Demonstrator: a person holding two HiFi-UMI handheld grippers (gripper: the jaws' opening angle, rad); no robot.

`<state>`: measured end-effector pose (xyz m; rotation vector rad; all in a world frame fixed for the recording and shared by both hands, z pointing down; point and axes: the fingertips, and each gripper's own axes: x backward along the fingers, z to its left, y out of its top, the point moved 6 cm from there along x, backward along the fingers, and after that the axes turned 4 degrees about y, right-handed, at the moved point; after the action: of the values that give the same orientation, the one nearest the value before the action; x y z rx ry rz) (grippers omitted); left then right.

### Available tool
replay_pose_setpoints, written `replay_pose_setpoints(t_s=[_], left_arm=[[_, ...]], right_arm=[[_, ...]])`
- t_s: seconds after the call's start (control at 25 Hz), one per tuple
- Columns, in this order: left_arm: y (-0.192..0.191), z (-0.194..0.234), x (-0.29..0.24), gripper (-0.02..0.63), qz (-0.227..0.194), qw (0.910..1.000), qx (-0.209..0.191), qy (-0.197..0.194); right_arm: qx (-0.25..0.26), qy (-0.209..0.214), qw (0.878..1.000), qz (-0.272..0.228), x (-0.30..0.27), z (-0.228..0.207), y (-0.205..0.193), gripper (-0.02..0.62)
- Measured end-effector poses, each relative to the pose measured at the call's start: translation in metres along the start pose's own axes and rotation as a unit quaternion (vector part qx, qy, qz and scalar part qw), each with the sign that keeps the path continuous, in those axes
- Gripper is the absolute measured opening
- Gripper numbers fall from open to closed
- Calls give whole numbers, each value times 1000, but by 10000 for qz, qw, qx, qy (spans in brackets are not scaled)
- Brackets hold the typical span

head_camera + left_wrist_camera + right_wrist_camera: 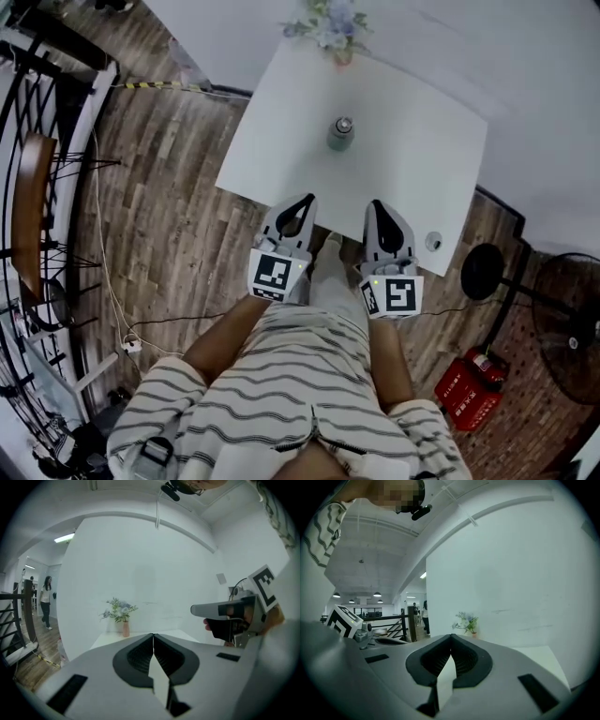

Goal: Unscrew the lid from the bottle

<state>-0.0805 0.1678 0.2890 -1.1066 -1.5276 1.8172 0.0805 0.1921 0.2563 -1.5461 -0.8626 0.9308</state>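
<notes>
A small grey-green bottle [340, 134] with a silver lid [343, 123] stands upright near the middle of the white table [281, 141] in the head view. My left gripper [307, 198] and right gripper [374, 203] are held side by side over the table's near edge, well short of the bottle. Both are shut with nothing between their jaws. The left gripper view shows my left gripper [153, 634] with its jaws pressed together and the right gripper off to its right. In the right gripper view my right gripper [450, 636] is closed too. Neither gripper view shows the bottle.
A vase of flowers [335, 28] stands at the table's far edge. A small round object [432, 241] lies near the table's right front corner. A floor fan [572, 323] and a red box [467, 393] sit on the wooden floor at right; a railing [28, 187] runs at left.
</notes>
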Motion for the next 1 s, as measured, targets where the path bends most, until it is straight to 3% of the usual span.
replay_pose_setpoints(t_s=[0.6, 1.0], left_arm=[[-31, 0, -96, 0, 369, 9984, -14, 425], [-65, 18, -136, 32, 550, 9981, -49, 269]], right_arm=[[-200, 519, 9978, 354, -68, -69, -37, 8], [-246, 387, 9978, 486, -111, -81, -64, 6]])
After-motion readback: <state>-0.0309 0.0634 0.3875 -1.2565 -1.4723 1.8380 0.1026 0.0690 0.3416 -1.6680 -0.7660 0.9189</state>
